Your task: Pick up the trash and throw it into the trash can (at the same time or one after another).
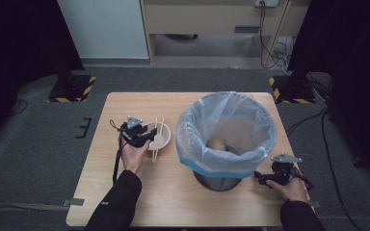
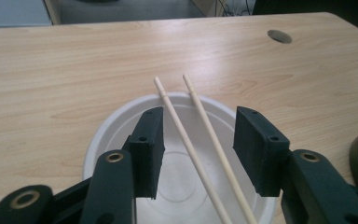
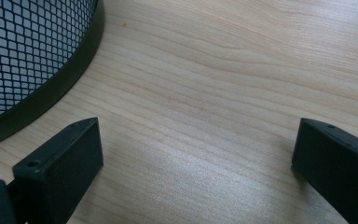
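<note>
A light wooden tabletop (image 1: 164, 192) is seen at frame centre; a white bowl (image 1: 160, 136) and a lined mesh bin (image 1: 225, 137) are set on it.

Left hand-held gripper (image 1: 147, 136) is raised with jaws apart; right hand-held gripper (image 1: 261, 177) sits low, jaws wide.

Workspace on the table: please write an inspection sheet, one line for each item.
Surface: wooden table, bare light wood.
Job's things: white bowl with two chopsticks laid across it; mesh bin with a blue bag liner, something tan inside.
Clutter: nothing seen.
Grippers: left gripper open, jaws on either side of the chopsticks over the bowl; right gripper open, low over bare wood beside the bin's base.
Cables: black cable trails from the left gripper; more cables on the floor at the right.
Surroundings: grey carpet, two stand bases with yellow-black stripes, dark curtains.
</note>
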A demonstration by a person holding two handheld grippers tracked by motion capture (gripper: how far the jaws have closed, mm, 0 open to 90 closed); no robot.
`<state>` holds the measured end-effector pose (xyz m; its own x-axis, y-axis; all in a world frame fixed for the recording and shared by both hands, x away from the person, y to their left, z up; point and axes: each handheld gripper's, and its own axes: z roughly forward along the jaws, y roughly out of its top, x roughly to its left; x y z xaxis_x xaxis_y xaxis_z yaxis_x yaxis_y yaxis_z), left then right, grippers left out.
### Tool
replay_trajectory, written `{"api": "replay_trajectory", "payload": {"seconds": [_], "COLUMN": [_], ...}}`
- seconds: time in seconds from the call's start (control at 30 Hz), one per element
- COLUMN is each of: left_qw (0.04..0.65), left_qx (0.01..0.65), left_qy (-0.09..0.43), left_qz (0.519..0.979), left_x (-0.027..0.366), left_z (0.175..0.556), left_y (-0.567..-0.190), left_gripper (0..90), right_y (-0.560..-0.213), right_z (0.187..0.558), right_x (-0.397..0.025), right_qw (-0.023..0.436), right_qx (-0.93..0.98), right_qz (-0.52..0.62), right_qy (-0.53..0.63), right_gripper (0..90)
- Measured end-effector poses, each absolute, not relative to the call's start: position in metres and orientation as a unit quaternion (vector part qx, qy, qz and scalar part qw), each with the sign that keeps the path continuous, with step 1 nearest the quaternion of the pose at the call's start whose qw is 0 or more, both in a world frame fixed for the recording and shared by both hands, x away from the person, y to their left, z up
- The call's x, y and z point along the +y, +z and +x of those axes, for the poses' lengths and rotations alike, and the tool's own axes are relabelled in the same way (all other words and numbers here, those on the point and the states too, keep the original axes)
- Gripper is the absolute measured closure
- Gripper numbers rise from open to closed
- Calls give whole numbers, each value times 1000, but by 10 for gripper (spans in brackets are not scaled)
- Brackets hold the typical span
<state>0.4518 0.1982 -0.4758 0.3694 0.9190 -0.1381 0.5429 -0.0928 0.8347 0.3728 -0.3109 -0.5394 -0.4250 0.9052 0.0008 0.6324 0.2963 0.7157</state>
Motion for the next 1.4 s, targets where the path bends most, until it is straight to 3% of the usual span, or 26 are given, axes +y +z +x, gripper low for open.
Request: {"api": "replay_trajectory", "payload": {"seconds": [0.6, 1.17, 1.4], "left_qw": [397, 381, 387], "left_qx": [534, 553, 557], "left_qy": [185, 175, 171], "left_qz": [723, 720, 714], "left_x": [195, 201, 205], "left_z": [459, 460, 458], "left_y": [-501, -502, -498], "left_gripper": [596, 840, 850], "right_y": [-539, -539, -539], "right_z": [373, 373, 373], "right_x": [-311, -311, -311], "right_qw": [208, 208, 208], "right_qx": [778, 778, 778], "right_qz": [494, 494, 494], "right_qy": [328, 328, 328], "right_gripper": [20, 20, 20]}}
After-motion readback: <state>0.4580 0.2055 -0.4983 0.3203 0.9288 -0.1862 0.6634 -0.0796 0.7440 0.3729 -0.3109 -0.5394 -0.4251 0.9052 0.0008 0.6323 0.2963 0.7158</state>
